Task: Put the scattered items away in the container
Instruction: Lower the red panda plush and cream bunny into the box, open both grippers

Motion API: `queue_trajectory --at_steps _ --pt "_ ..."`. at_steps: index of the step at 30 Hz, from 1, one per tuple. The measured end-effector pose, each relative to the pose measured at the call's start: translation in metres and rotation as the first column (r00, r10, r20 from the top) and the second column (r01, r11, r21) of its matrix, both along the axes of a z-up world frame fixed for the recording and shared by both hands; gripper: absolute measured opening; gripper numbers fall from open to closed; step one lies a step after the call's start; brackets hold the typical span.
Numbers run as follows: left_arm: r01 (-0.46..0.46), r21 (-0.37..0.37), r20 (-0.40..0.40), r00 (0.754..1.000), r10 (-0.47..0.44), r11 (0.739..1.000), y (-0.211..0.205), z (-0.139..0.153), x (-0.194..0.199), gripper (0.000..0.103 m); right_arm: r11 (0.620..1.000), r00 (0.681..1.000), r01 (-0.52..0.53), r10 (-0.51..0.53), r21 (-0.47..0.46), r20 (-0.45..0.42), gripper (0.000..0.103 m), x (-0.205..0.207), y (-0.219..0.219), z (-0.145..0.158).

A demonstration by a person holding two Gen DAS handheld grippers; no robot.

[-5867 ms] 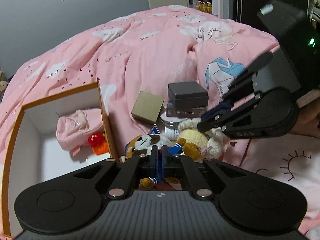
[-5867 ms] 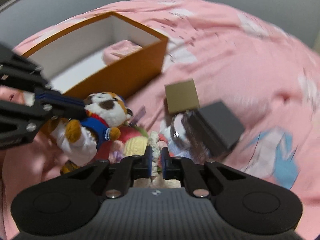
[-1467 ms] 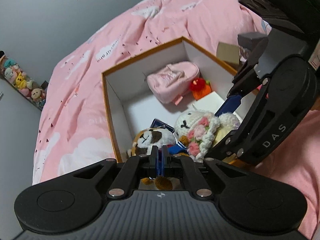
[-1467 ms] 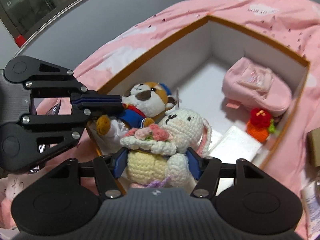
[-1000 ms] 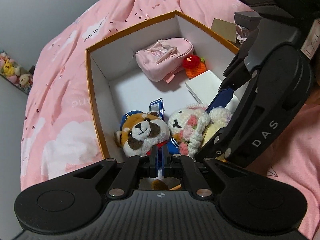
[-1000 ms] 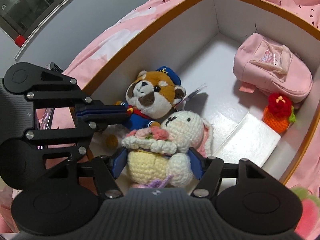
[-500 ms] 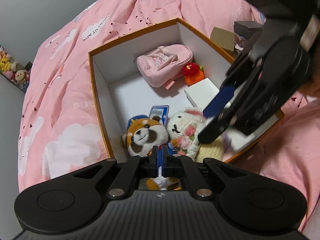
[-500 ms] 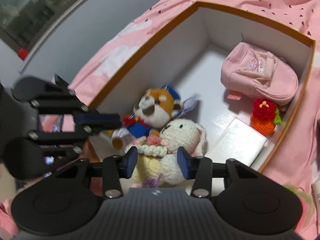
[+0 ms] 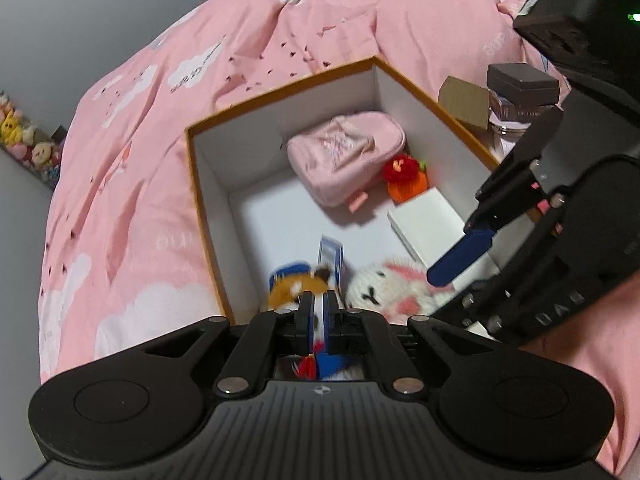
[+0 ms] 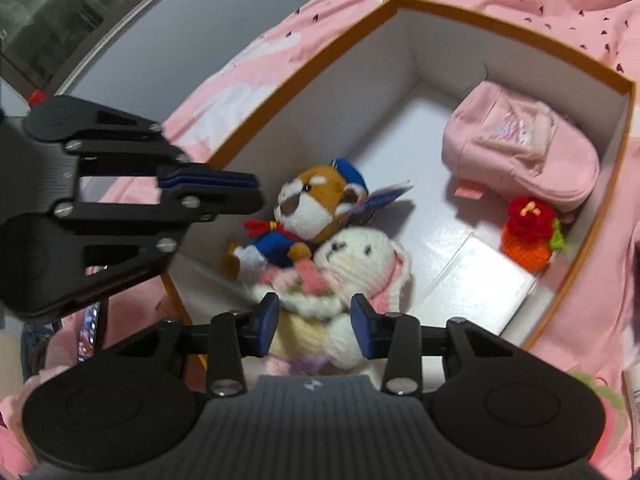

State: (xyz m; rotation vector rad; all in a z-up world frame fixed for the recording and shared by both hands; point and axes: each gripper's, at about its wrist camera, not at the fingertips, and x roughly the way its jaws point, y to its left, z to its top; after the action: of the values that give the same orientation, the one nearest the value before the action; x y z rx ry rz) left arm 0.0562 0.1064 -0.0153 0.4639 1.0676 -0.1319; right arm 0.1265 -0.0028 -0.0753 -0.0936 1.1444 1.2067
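The orange-rimmed white box (image 9: 280,92) (image 10: 500,20) lies on the pink bed. Inside it lie a red panda plush (image 10: 312,204) (image 9: 292,288) and a white crochet bunny (image 10: 352,256) (image 9: 384,284), side by side at the near end. My left gripper (image 9: 319,316) (image 10: 212,184) has its fingers close together, above and apart from the panda. My right gripper (image 10: 314,324) (image 9: 460,256) is open, fingers either side of the bunny's lower body without pressing it.
Also in the box are a pink backpack (image 9: 344,156) (image 10: 520,144), an orange crochet toy (image 9: 406,178) (image 10: 528,236) and a white flat box (image 9: 424,224). Outside, right of the box, are a brown card box (image 9: 464,106) and a stack of dark boxes (image 9: 522,90).
Both toys went from the bed into the box. My right gripper opened off the bunny. My left gripper let the panda go and both grippers have lifted and drawn back.
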Motion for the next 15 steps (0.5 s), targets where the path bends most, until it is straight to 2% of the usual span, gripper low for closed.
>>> queue_trajectory --at_steps 3,9,15 --pt "0.023 0.024 -0.021 1.0 -0.023 0.999 -0.003 -0.006 0.019 0.008 1.0 0.999 -0.006 0.006 -0.016 0.043 0.044 0.0 0.001 0.003" --pt "0.024 0.031 -0.115 0.993 -0.021 0.999 -0.002 -0.027 0.056 0.008 1.0 0.999 -0.019 0.019 -0.01 0.037 0.044 0.0 0.002 -0.001" --pt "0.014 0.07 -0.245 0.97 0.003 0.997 -0.003 -0.048 0.071 0.008 1.0 0.999 -0.021 0.021 0.0 0.041 0.044 0.0 0.002 -0.003"
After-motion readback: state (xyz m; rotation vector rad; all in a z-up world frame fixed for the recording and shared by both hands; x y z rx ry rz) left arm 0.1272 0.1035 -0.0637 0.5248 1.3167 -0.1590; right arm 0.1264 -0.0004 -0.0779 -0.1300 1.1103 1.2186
